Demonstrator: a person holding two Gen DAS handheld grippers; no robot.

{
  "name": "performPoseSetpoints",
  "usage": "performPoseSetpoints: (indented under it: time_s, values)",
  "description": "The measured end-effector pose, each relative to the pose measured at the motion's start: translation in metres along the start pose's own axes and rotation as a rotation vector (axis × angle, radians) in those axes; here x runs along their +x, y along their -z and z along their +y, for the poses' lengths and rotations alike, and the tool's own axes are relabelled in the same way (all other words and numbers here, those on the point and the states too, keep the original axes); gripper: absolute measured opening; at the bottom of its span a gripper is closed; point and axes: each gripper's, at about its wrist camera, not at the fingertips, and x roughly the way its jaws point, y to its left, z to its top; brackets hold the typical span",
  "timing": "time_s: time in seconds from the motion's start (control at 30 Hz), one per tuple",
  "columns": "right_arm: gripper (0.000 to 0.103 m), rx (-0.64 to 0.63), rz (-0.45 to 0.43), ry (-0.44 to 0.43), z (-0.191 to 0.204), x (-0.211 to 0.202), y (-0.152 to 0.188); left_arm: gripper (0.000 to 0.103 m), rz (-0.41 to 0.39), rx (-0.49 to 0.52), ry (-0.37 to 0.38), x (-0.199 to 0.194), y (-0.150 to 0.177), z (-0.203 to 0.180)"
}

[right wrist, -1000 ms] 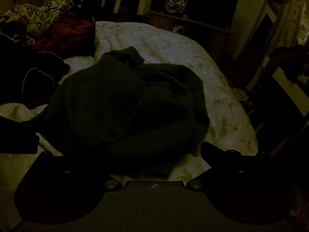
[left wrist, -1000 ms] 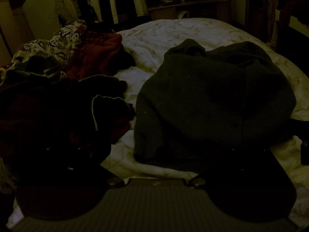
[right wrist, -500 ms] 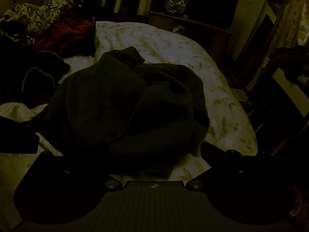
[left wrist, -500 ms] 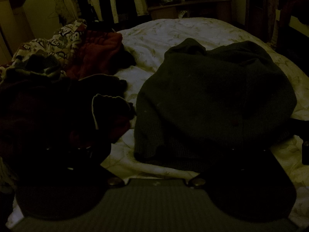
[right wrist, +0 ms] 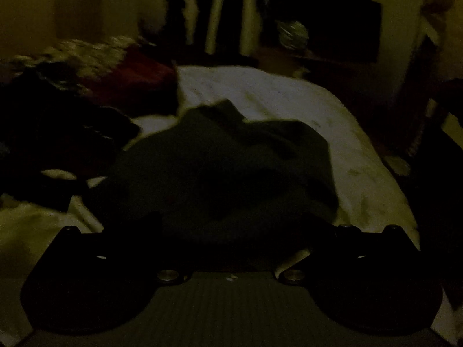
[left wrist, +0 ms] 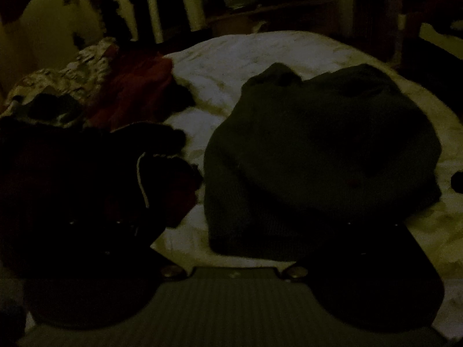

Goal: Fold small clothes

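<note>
A dark knitted sweater (left wrist: 318, 156) lies bunched on the white floral bed cover (left wrist: 260, 55); it also shows in the right wrist view (right wrist: 220, 167). My left gripper (left wrist: 234, 231) is open at the sweater's near hem, its fingers wide apart, the right finger over the hem. My right gripper (right wrist: 231, 228) is open, low over the sweater's near edge, with cloth between its fingers. The room is very dark and the right wrist view is blurred.
A pile of dark, red and patterned clothes (left wrist: 86, 144) lies left of the sweater. Hanging clothes (left wrist: 162, 5) and a wooden shelf (left wrist: 275, 20) stand behind the bed. A chair (right wrist: 434, 150) is at the bed's right side.
The right gripper has moved forward and down toward the sweater, so the view blurs and the cloth sits closer. The left gripper has hardly moved.
</note>
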Motion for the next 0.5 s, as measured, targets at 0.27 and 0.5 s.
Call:
performPoseSetpoints:
  time_s: [0.27, 0.5]
  values:
    - [0.103, -0.079, 0.0, -0.018, -0.026, 0.003, 0.022, 0.101, -0.028, 0.02, 0.018, 0.018, 0.004, 0.059]
    - [0.103, -0.046, 0.044, -0.057, -0.032, 0.028, 0.029, 0.081, 0.102, -0.098, 0.231, 0.063, 0.024, 0.076]
